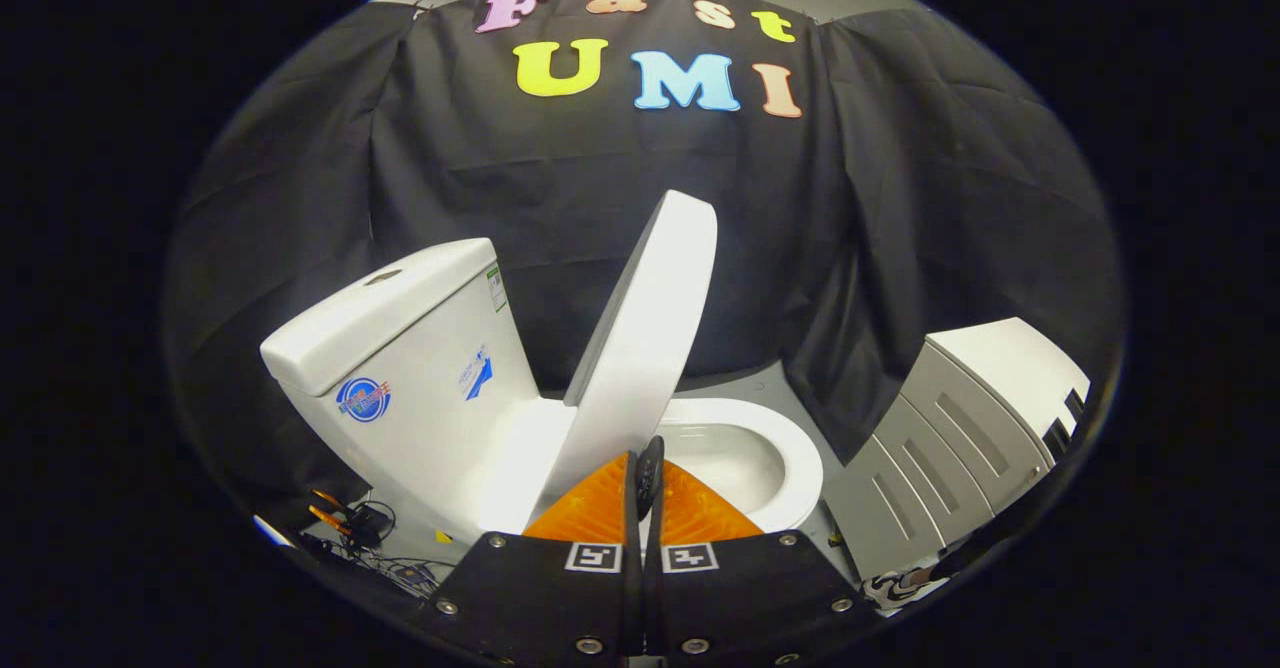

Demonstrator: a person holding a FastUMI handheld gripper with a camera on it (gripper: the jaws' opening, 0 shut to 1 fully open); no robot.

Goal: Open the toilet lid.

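White plastic is catching the light: the lid (640,348) is standing raised on its hinge, tilted toward the tank (400,358) but not resting on it, with a clear gap showing between the two. The bowl (745,453) is lying open beneath it.

The jaws of the gripper (643,493) are sitting nearly together, only a thin slit between them, and they are gripping nothing that I can make out. The lid's lower edge is rising from just ahead of the tips and leaning off to their left; whether the tips are touching that edge I cannot tell, since the closeness is hiding the contact.

To my eye the risk is lying in that half-way tilt. With nothing pinching the lid, it is depending on a push alone, and if the tips are slipping off the smooth curved rim, the lid could be dropping back onto the bowl with a bang. A push too hard the other way could be knocking it against the tank. The grey cabinet (960,428) is standing well to the right, out of the way.
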